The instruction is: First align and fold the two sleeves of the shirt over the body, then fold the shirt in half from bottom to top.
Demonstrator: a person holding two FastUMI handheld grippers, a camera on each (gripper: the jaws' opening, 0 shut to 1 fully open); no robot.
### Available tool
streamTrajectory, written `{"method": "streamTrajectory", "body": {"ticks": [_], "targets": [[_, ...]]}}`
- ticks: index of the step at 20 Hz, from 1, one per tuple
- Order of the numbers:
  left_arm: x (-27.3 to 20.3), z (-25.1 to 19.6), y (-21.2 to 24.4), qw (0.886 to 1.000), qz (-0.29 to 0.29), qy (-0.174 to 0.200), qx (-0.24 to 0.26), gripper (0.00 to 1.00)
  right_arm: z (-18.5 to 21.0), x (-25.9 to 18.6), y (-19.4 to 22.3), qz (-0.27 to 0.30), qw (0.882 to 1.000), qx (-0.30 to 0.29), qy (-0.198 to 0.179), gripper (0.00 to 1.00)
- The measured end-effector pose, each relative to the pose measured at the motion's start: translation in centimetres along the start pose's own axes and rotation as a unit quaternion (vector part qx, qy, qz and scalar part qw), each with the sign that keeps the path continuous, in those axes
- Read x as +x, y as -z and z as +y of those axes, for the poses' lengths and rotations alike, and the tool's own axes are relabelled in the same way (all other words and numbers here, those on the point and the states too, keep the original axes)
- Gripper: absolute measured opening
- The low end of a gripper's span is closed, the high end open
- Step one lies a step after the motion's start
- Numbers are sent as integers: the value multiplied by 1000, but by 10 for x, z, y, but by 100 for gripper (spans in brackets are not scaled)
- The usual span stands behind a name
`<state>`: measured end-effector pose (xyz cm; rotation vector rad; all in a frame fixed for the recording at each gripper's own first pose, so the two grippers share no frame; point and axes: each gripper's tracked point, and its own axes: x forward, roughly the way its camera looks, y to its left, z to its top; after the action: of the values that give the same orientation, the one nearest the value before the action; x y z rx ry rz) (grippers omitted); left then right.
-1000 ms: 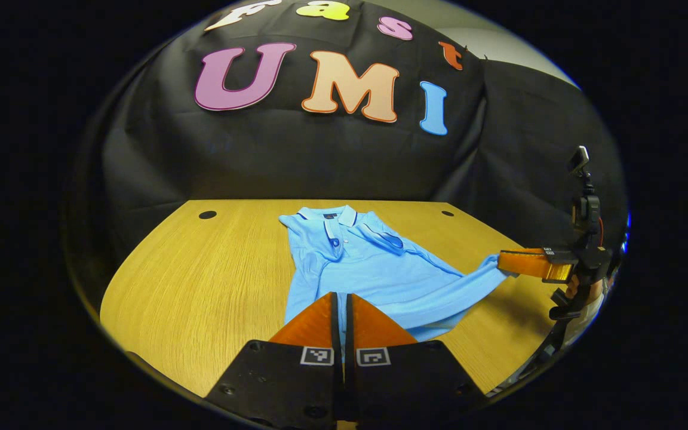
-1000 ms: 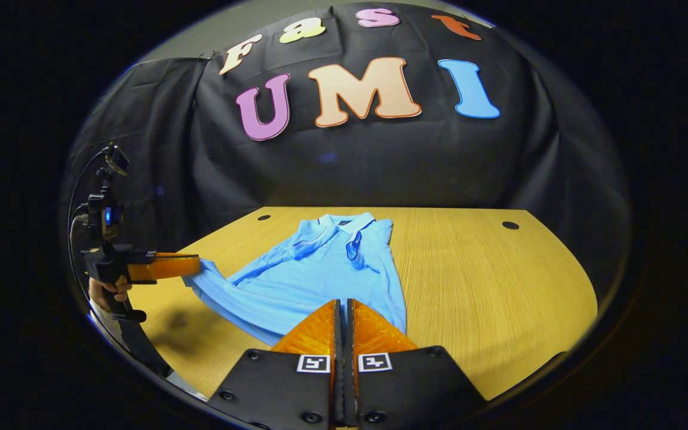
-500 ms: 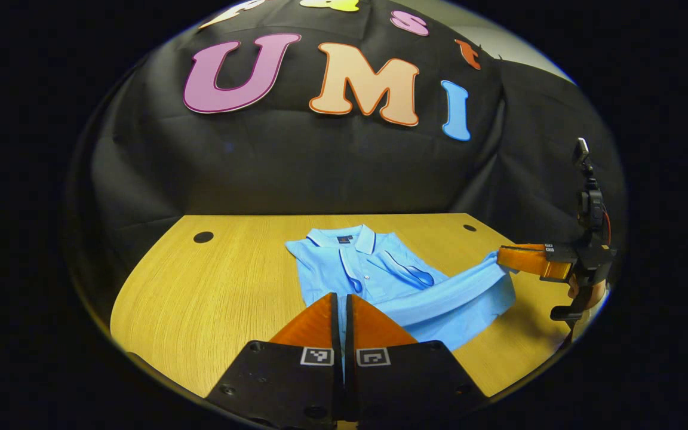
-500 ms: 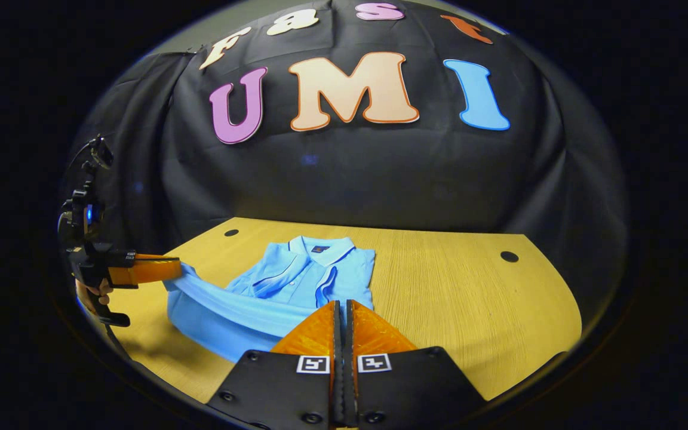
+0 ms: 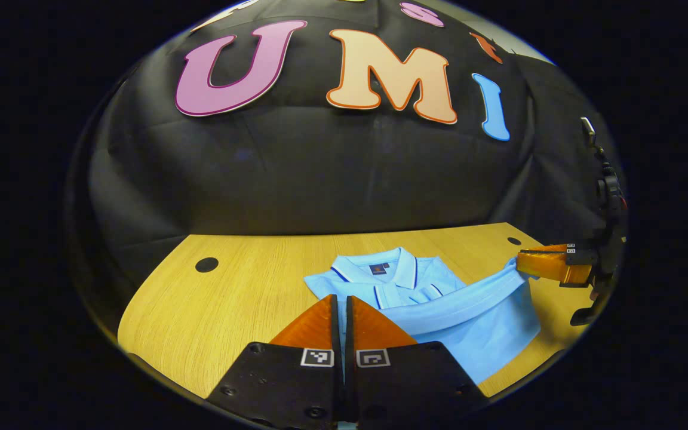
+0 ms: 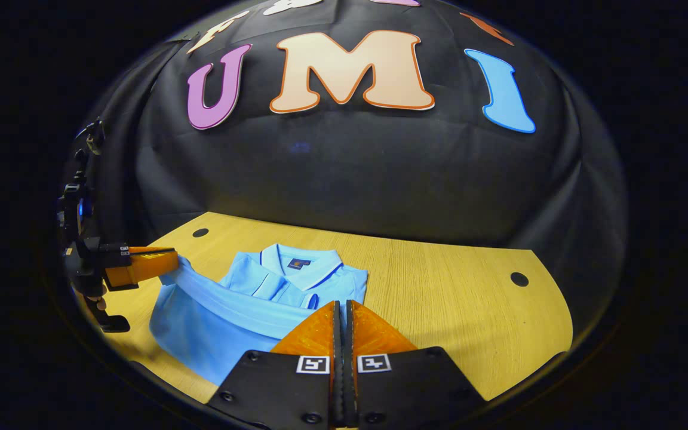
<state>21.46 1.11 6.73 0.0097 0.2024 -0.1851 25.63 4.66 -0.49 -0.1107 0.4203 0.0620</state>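
A light blue polo shirt [image 5: 481,325] lies on the wooden table [image 5: 230,304], its collar [image 5: 393,272] toward the booth wall and its sleeves folded in. My left gripper [image 5: 340,297] is shut on one bottom corner of the hem. My right gripper [image 6: 341,303] is shut on the other corner. The hem [image 6: 242,307] is lifted off the table and stretched as a band between them, hanging over the shirt's chest just short of the collar [image 6: 299,263]. The right gripper [image 5: 520,263] appears at the right edge of the left gripper view, and the left gripper [image 6: 174,258] at the left edge of the right gripper view.
The table has round cable holes [image 5: 206,264] [image 6: 519,279] near its back corners. Bare wood [image 6: 451,310] stretches to the right of the shirt in the right gripper view. The black cloth wall stands just behind the table's back edge.
Both grippers have carried the hem up and forward toward the collar. The lower half of the shirt now drapes over the upper half, and the wall looks closer.
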Motion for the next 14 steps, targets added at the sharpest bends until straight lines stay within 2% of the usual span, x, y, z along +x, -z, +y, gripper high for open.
{"method": "streamTrajectory", "body": {"ticks": [7,14], "targets": [[68,18,-8,999,7,-33,22,0,-10,65,5,17,999,33,19,2],[94,25,15,997,34,-58,28,2,-18,92,21,29,997,62,22,4]]}}
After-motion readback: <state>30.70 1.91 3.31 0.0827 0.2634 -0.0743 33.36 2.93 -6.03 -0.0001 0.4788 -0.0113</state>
